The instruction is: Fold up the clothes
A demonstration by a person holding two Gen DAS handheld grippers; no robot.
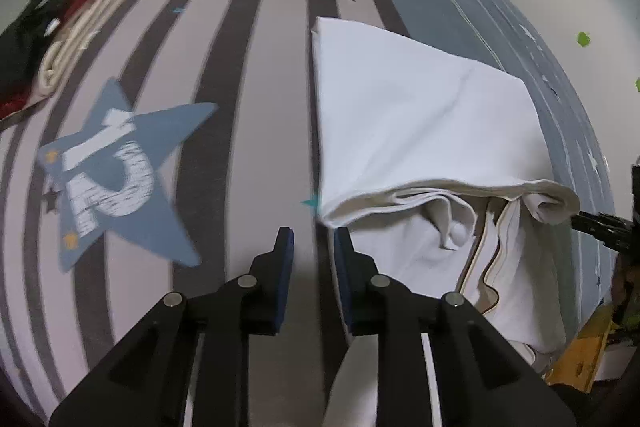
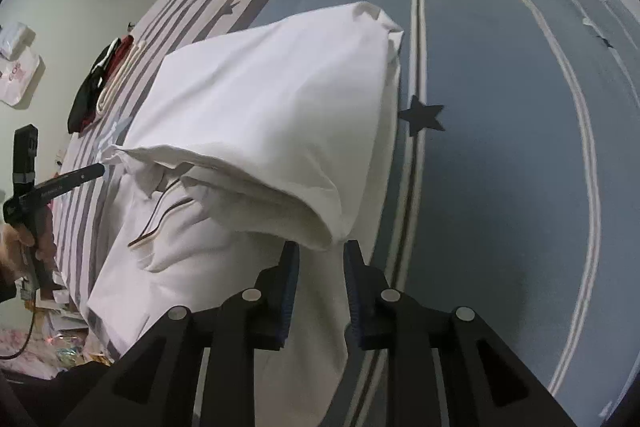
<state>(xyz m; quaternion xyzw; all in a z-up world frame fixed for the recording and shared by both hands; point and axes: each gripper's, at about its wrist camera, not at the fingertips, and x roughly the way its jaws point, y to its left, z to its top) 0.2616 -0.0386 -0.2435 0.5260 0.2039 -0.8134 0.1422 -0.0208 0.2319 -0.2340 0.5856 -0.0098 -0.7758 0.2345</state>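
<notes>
Both tongs, left (image 1: 312, 239) and right (image 2: 320, 253), are black angular frames with silver round pivots and blue finger pads (image 1: 286, 251).

The folded garment (image 1: 408, 115) lay on the bed (image 1: 260, 67) just ahead and right of the left gripper (image 1: 313, 239), its near fold raised between both grippers, the right gripper (image 2: 320, 259) at its other corner, while a pile of clothes (image 1: 60, 39) sat well apart at the bed's far left edge.

A white numeral, seemingly 12, stands on the blue star (image 1: 116, 171) printed on the striped bedsheet (image 1: 248, 107); dark script farther up the sheet is illegible.
</notes>
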